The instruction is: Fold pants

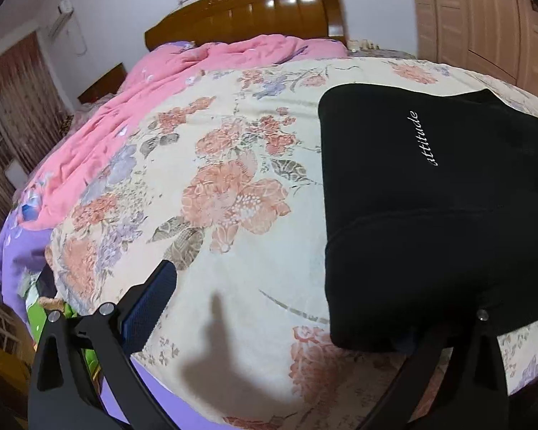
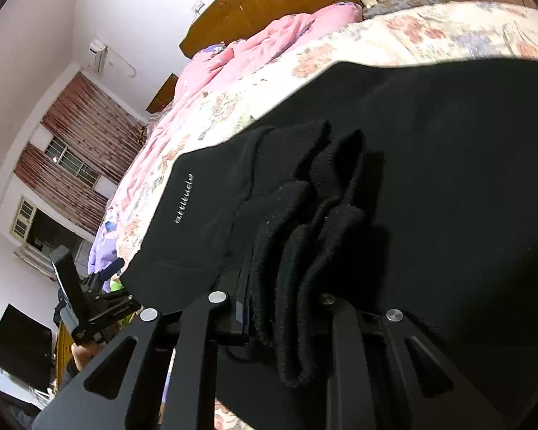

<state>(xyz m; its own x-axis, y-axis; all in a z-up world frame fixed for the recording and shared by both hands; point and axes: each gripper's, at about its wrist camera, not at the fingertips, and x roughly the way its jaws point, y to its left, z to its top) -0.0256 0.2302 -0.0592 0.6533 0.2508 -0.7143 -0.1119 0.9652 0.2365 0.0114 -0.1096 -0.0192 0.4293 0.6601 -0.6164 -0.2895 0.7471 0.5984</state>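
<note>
The black fabric pants (image 1: 430, 197) with white "attitude" lettering lie folded on the cream floral bedspread (image 1: 215, 179), well below the wooden headboard (image 1: 247, 10). The left tool (image 1: 290, 322) gapes wide, holding nothing, at the pants' near corner. The right tool (image 2: 287, 308) is clamped on bunched folds of the pants.

Both views bright, evenly lit by indoor light. Glare patches on glossy wooden headboard (image 1: 269, 10). Soft dark shadow falls on floral bedspread (image 1: 233, 186) near bottom of left wrist view. Black pants (image 1: 430, 197) nearly featureless, folds lost in darkness; white lettering still readable. Strong fisheye bending: bed bulges, walls curve, corners vignette black. Slight motion blur at headboard edge and wardrobe (image 1: 484, 18).
</note>
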